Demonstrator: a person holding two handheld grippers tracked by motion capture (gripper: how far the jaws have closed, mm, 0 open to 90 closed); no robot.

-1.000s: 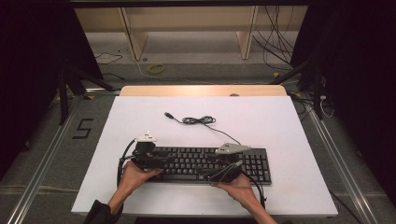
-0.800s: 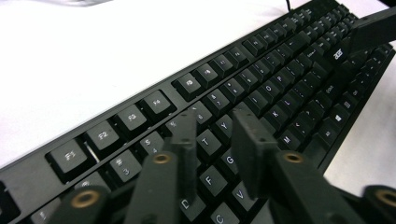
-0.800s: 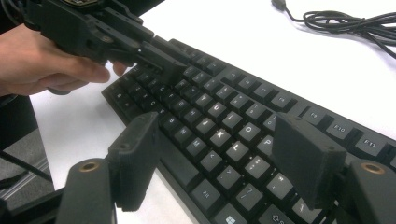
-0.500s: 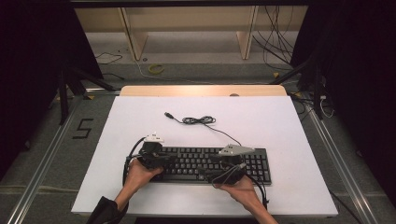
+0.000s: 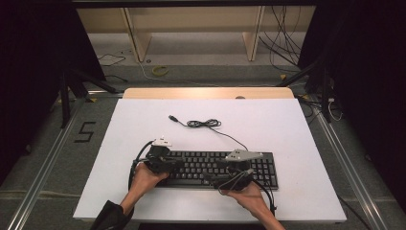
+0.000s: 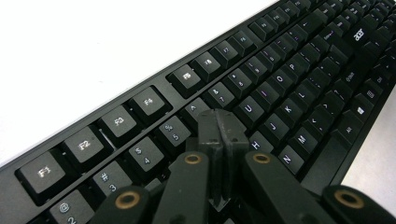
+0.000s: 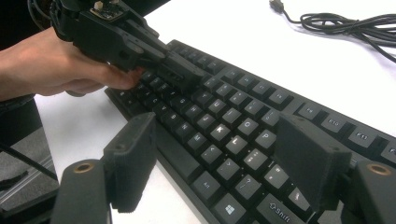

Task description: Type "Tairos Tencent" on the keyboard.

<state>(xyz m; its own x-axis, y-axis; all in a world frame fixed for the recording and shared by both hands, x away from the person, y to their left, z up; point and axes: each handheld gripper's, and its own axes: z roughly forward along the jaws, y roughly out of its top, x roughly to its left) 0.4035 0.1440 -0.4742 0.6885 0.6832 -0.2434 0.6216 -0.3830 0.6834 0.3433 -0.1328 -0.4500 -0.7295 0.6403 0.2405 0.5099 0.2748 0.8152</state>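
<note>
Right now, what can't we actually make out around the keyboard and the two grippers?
- Whether the shut left gripper presses a key: in the left gripper view its own tips hide the contact.
- Keyboard legends: too small in the high view.
- Keyboard's near edge by the right gripper: cut off at the bottom of the right gripper view.
- Cable plug type: too small.

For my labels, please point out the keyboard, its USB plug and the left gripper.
keyboard (image 5: 258, 165): high view, keys at its right end.
USB plug (image 5: 172, 117): high view, cable's free end.
left gripper (image 6: 219, 126): left gripper view, closed jaw tips.
</note>
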